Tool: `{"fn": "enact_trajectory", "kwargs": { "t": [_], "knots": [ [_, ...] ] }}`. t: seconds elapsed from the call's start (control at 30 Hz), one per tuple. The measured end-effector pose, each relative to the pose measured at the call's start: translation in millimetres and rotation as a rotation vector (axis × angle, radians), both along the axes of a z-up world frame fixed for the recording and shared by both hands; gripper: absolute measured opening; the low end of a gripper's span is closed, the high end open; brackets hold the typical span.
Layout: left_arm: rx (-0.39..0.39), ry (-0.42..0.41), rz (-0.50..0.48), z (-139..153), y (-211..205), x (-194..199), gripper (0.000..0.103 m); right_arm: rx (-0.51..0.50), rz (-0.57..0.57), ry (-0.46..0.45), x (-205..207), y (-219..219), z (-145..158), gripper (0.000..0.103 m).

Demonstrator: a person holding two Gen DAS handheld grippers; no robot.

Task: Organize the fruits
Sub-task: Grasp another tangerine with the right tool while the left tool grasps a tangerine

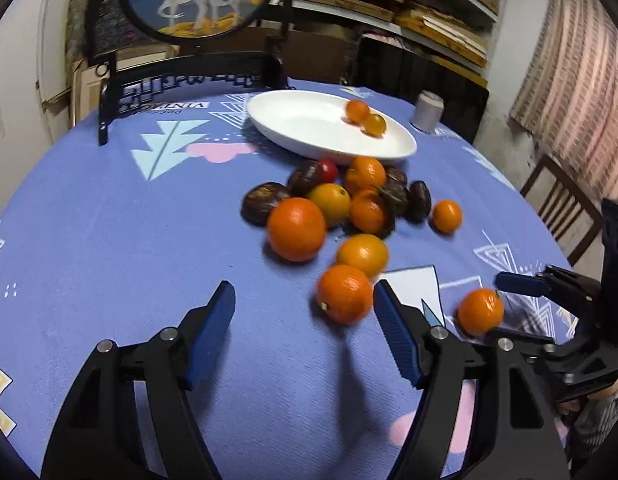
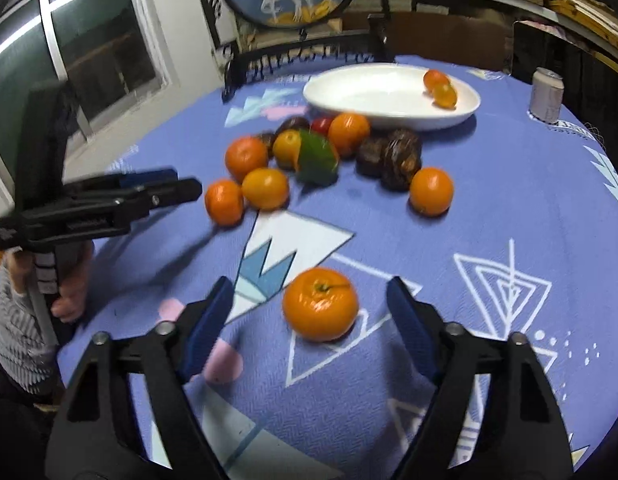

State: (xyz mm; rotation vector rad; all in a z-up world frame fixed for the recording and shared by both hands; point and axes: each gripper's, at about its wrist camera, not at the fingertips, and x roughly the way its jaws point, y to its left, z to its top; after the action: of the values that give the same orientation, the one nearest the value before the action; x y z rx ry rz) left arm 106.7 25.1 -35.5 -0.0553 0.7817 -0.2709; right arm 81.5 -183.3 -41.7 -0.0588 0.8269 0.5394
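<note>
A pile of oranges and dark brown fruits lies on the blue tablecloth in front of a white oval plate that holds two small oranges. My left gripper is open and empty, with an orange just inside its right finger. My right gripper is open around a lone orange on the cloth, its pads apart from it. That orange and the right gripper also show in the left wrist view. The left gripper shows in the right wrist view near the pile.
A black carved stand with a round deer picture stands at the table's far edge. A white cup stands right of the plate. A wooden chair is beyond the table's right side. Shelves fill the back wall.
</note>
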Motion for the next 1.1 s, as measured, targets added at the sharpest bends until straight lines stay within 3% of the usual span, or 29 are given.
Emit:
{"fn": "enact_trajectory", "kwargs": {
  "t": [0.1, 0.13, 0.47, 0.57, 0.63, 0.73, 1.1],
  "knots": [
    [0.039, 0.051, -0.033, -8.0, -11.1, 5.6, 0.072, -0.022, -0.010, 0.039, 4.1, 1.6, -6.9, 0.049],
    [0.044, 0.055, -0.039, -8.5, -13.0, 6.1, 0.072, -0.022, -0.012, 0.060, 6.4, 1.0, -9.7, 0.047],
    [0.047, 0.086, -0.078, -14.3, -30.2, 15.1, 0.070, 0.004, -0.022, 0.080, 9.4, -3.4, -12.0, 0.042],
    [0.030, 0.093, -0.088, -15.0, -31.6, 17.6, 0.063, 0.015, -0.024, 0.085, 10.0, -4.9, -12.1, 0.042],
    [0.011, 0.117, -0.093, -18.1, -30.6, 21.2, 0.048, 0.021, -0.024, 0.089, 10.1, -6.0, -12.3, 0.042],
    [-0.016, 0.141, -0.084, -21.5, -26.7, 25.5, 0.040, 0.024, -0.025, 0.091, 10.2, -6.5, -12.1, 0.042],
    [-0.065, 0.112, -0.058, -15.0, -12.8, 19.6, 0.035, 0.061, -0.032, 0.102, 11.4, -11.0, -11.8, 0.042]
  ]
}}
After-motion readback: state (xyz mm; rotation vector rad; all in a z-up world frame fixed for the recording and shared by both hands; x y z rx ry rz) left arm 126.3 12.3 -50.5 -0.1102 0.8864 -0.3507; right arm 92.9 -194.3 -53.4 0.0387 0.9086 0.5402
